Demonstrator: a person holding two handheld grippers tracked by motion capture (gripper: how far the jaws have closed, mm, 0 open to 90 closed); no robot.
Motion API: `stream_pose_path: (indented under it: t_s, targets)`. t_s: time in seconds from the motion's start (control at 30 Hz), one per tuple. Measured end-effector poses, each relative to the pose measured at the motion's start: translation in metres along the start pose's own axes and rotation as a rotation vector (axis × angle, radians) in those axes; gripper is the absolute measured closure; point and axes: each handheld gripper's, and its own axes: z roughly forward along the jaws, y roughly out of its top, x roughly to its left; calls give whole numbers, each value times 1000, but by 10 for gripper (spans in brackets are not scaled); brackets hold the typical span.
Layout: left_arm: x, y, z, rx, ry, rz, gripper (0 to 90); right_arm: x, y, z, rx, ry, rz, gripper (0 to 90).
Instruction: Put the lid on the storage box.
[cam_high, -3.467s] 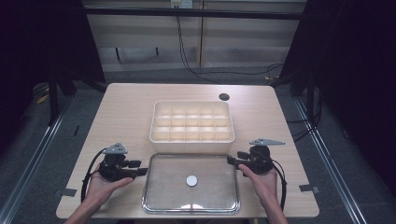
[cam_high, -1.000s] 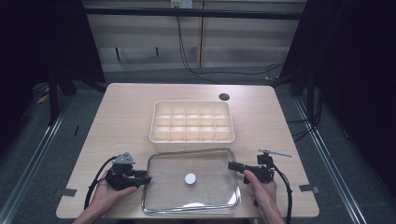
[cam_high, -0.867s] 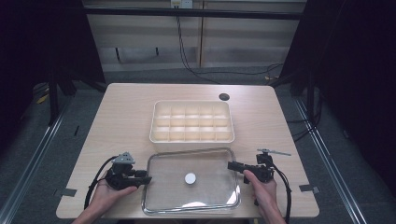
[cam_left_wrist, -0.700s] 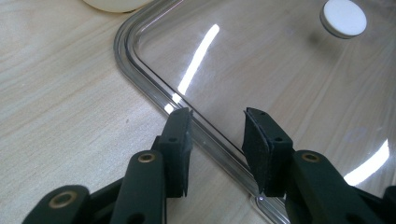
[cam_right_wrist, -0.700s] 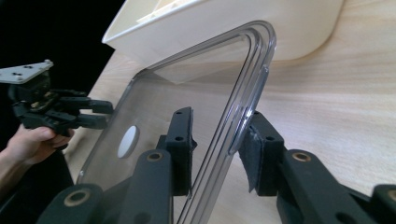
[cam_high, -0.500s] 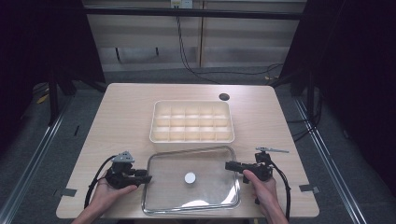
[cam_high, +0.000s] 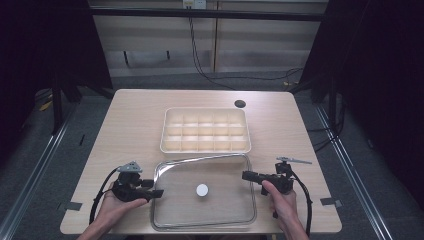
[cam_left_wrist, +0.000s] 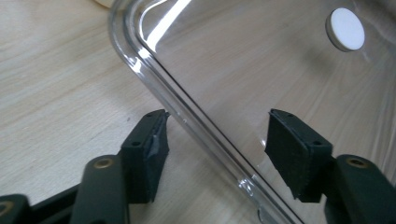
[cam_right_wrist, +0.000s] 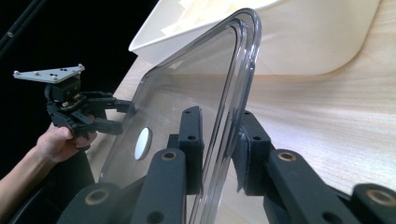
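The clear lid (cam_high: 202, 190), low in the frame below the tray (cam_high: 205, 130), is now tipping up at its far edge, flat a moment ago. The right gripper (cam_right_wrist: 219, 140) is pinching its rim; the left gripper (cam_left_wrist: 215, 144) is straddling the opposite rim, jaws apart. Probably it's heading onto the tray.

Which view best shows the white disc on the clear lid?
The left gripper view: the disc sits large and sharp on the lid. The high view shows it small, mid-lid. The right gripper view shows it edge-on through the tilted lid.
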Motion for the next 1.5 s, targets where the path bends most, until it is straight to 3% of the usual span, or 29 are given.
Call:
stream_pose_path:
  t_s: [0.2,0.23,0.43,0.77,0.87,1.5]
  targets:
    - [0,1,1,-3,-13,-12,362,1,0,0,2,3,-5,752]
    - [0,1,3,-11,-27,-35,362,1,0,0,0,5,-6,752]
    - [3,2,5,-26,-63,-69,383,1,0,-1,-2,7,-5,752]
    - [2,4,-1,-51,-71,-59,451,1,-1,1,38,-50,-27,720]
    - [1,5,-6,-98,-65,-51,480,1,-1,2,47,-58,-36,715]
    - [-1,15,-20,-131,-78,-23,563,9,2,0,0,-75,-68,700]
